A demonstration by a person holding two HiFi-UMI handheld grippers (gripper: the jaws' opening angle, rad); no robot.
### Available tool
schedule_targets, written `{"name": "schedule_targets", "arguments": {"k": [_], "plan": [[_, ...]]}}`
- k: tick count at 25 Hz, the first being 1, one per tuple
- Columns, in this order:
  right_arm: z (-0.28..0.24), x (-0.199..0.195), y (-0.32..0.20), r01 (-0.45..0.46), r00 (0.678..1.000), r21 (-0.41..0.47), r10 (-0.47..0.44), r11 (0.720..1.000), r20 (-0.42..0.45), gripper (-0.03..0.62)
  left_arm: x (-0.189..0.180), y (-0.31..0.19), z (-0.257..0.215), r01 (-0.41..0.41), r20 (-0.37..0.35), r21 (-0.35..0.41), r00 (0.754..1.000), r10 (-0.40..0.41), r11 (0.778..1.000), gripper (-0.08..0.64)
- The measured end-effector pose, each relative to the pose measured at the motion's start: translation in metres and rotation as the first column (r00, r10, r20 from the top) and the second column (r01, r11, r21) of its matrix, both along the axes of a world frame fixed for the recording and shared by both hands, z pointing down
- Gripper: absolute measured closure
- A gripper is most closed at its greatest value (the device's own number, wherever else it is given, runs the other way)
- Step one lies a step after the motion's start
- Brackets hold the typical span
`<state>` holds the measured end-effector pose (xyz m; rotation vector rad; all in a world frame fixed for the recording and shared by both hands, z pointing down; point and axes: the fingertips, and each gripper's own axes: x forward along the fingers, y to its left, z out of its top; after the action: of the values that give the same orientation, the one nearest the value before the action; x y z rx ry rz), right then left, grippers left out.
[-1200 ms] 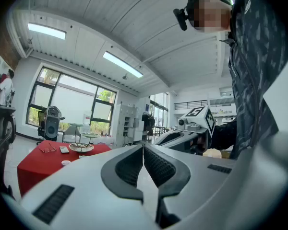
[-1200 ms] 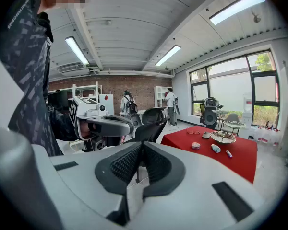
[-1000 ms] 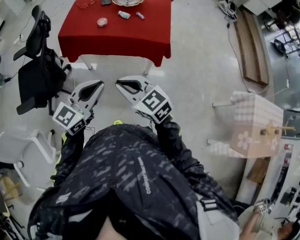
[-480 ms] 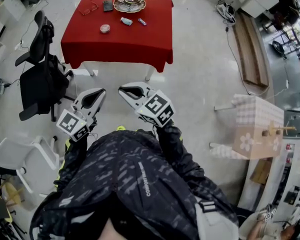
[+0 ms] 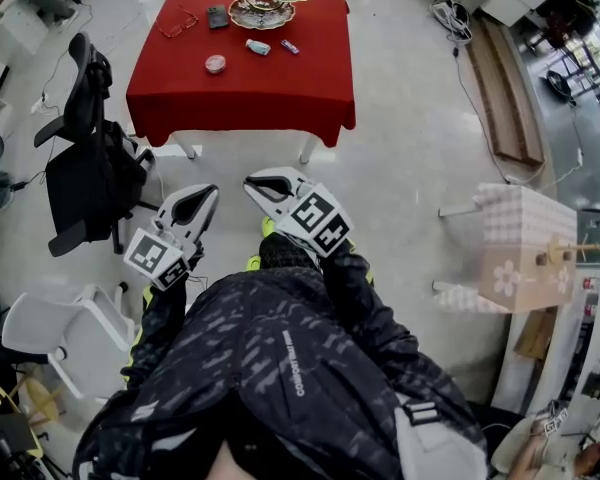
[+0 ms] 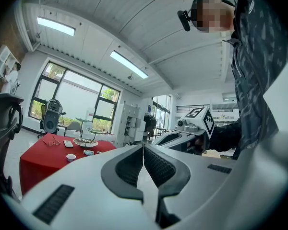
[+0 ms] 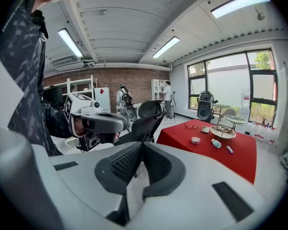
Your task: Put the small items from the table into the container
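Observation:
A red-clothed table (image 5: 242,78) stands across the floor ahead of me. On it lie a small round tin (image 5: 215,64), a small pale bottle (image 5: 258,47), a tiny purple item (image 5: 289,46), a dark phone (image 5: 217,16) and glasses (image 5: 172,23). A two-tier dish stand (image 5: 261,10) sits at the table's far edge. My left gripper (image 5: 210,193) and right gripper (image 5: 252,182) are held side by side in front of my body, well short of the table. Both are shut with nothing between the jaws. The right gripper view shows the table (image 7: 216,150) at the right.
A black office chair (image 5: 85,158) stands left of the table. A white chair (image 5: 50,328) is at my left. A checked-cloth box (image 5: 525,248) stands on the floor at the right, with wooden boards (image 5: 505,88) further back.
The table has drawn nearer and sits lower in the head view. Both grippers have shifted slightly down in the picture, still shut and side by side.

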<state>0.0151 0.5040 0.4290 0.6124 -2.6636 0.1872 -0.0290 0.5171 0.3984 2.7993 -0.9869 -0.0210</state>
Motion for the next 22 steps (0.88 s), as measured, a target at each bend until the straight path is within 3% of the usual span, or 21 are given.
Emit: {"name": "schedule_targets", "arguments": {"k": [7, 22], "plan": [[0.011, 0.007, -0.037, -0.014, 1.0, 0.002, 0.014, 1.0, -0.018, 0.568, 0.001, -0.03, 0.005, 0.017, 0.008, -0.009, 1.0, -0.017, 1.0, 0.548], [0.032, -0.02, -0.203, 0.074, 0.997, -0.06, -0.075, 0.995, -0.019, 0.568, -0.018, -0.19, 0.027, 0.104, 0.069, -0.081, 0.993, -0.099, 0.991, 0.548]]}}
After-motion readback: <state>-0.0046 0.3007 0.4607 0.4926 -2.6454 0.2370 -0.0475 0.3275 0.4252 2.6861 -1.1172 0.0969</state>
